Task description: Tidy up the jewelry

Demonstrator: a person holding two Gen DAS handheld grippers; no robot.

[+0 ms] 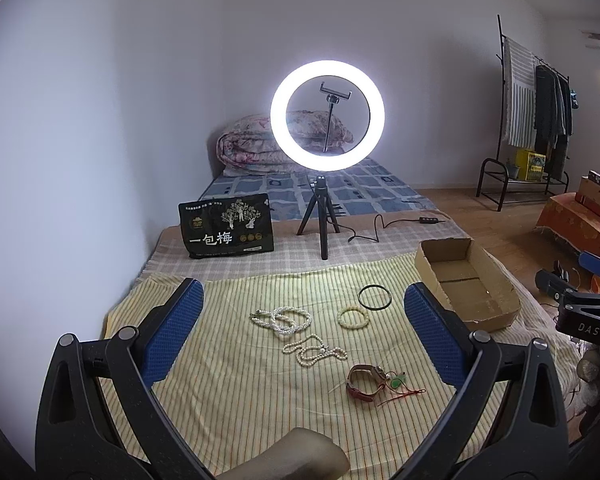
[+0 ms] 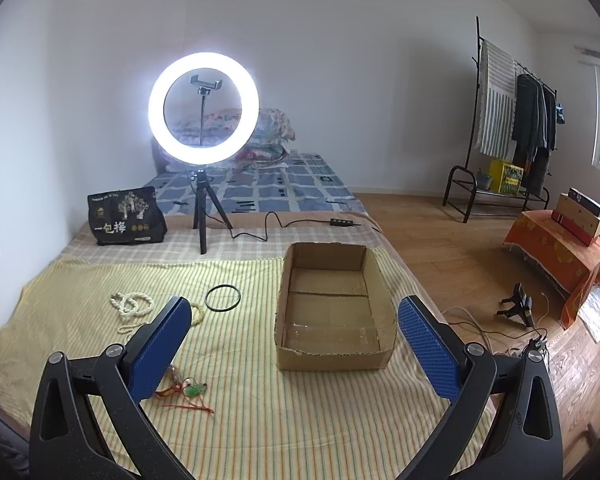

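- Left gripper (image 1: 304, 312) stood wide open and empty, held above the striped cloth (image 1: 228, 392) spread over the bed, with the jewelry lying between and beyond its blue pads (image 1: 172, 328).
- Right gripper (image 2: 296, 332) was likewise spread open and empty, facing the cardboard box (image 2: 332, 356), which sat on the same cloth to the right of the jewelry. The box appeared empty; no piece had yet gone in.
- Pearl bracelets (image 1: 288, 318) lay coiled in an overlapping heap at the far left. Judged light, limp and smooth; the beads would likely roll under the pads. A pinch across the bunched coils looked safer than one on a single strand.
- Pearl necklace (image 1: 314, 350) lay in a loose tangle just nearer than that heap. Judged soft, liable to trail and snag when lifted; best taken where the loops cross.
- Pale bead bracelet (image 1: 353, 317) lay apart, to the right. Judged light and probably elastic; a grip across one side of the ring should hold.
- Black bangle (image 1: 375, 298) lay flat, farthest from the left gripper and nearest the box. Judged thin, stiff and slippery, sitting low against the cloth; the pads might catch fabric with it.
- Watch (image 1: 366, 380) lay nearest, its strap curled into a loop. Judged the heaviest item, the face possibly fragile; the strap offered the better hold.
- Green pendant (image 1: 396, 381) on red cord lay touching the watch. Judged small and light; the cord could drag the watch along.
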